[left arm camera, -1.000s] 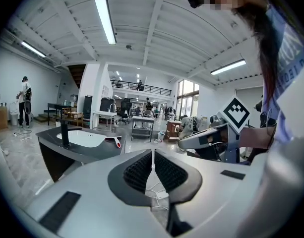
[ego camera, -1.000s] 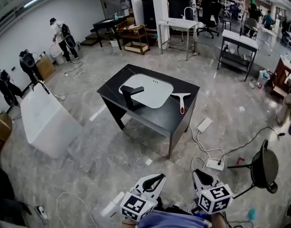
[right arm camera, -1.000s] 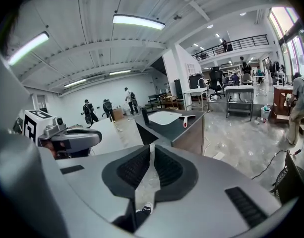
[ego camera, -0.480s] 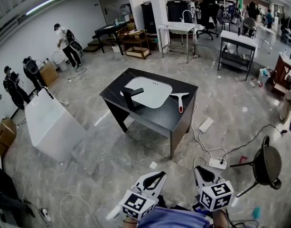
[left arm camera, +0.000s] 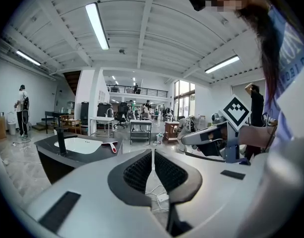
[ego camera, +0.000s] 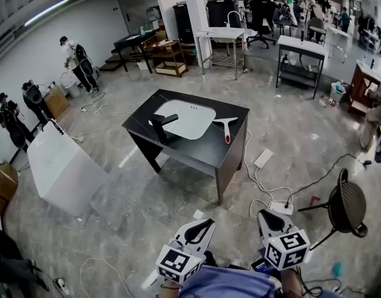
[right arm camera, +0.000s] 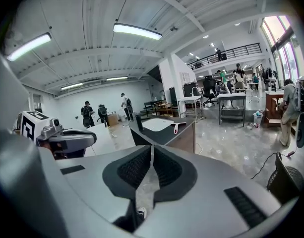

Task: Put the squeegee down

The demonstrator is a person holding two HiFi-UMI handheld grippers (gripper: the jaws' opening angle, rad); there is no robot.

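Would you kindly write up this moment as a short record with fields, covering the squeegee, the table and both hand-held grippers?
squeegee: lies flat on the table, right of the basin, red handle tip toward the camera
table: black, stands on the floor across from the person
basin: white, set in the tabletop
left hand-held gripper: jaws together, empty, far from the table
right hand-held gripper: jaws together, empty, far from the table
task: squeegee already down

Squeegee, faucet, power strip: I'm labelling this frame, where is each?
squeegee (ego camera: 227, 130), head view, on its handle.
faucet (ego camera: 158, 130), head view, on its black column.
power strip (ego camera: 280, 207), head view, on its white body.
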